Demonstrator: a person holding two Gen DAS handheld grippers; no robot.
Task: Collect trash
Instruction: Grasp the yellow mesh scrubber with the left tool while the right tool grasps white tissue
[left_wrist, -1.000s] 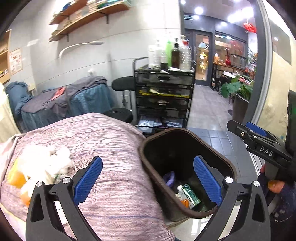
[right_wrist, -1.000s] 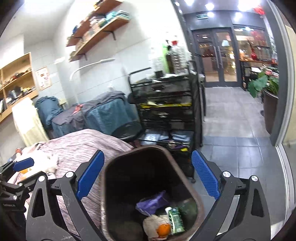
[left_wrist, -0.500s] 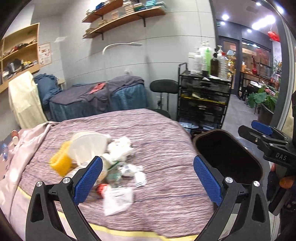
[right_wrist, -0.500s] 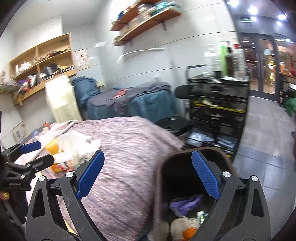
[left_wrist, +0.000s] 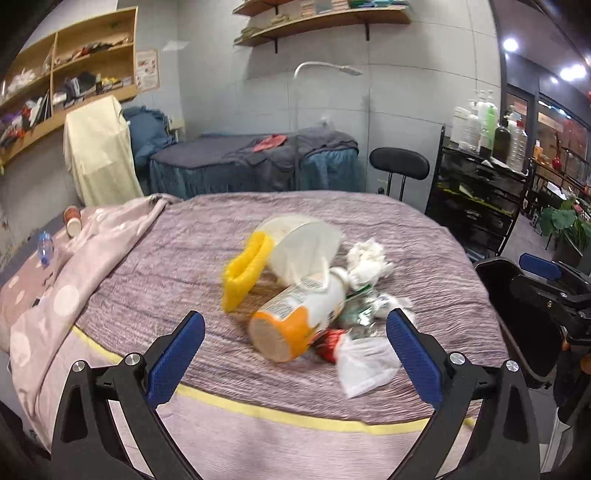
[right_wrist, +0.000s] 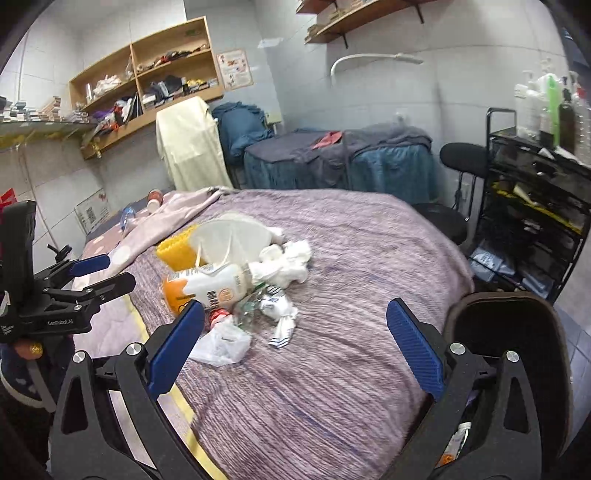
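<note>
A bed under a mauve ribbed blanket (left_wrist: 369, 221) fills both views, and the trash sits in one loose heap near its middle. Beside the bed's right-hand corner stands the dark brown plastic bin (right_wrist: 517, 332), its mouth open and some scraps visible low inside it.

Largest in the heap is a white plastic bottle with an orange base (left_wrist: 299, 314), lying on its side with the base toward the left wrist camera. Behind it lie a white bowl-shaped paper container (left_wrist: 303, 247) tipped on its side and a yellow ridged sponge-like block (left_wrist: 243, 273) touching it. Smaller pieces follow: a crumpled white tissue wad (left_wrist: 369, 258), a clear plastic bag (left_wrist: 365, 365), a small red wrapper (left_wrist: 328, 343) and bits of clear film with green print.

The left hand-held gripper (left_wrist: 295, 354) hovers just short of the bottle, jaws spread wide and empty. The right hand-held gripper (right_wrist: 295, 350) is likewise spread and empty, above bare blanket between heap and bin.

The step in hand looks like a reach for the next piece. The bottle is the sensible pick: straddle its round body across the middle, not the tapering neck, since it may roll on the soft blanket. Close firmly, then lift clear so the bag and wrapper touching it are not dragged off.
</note>
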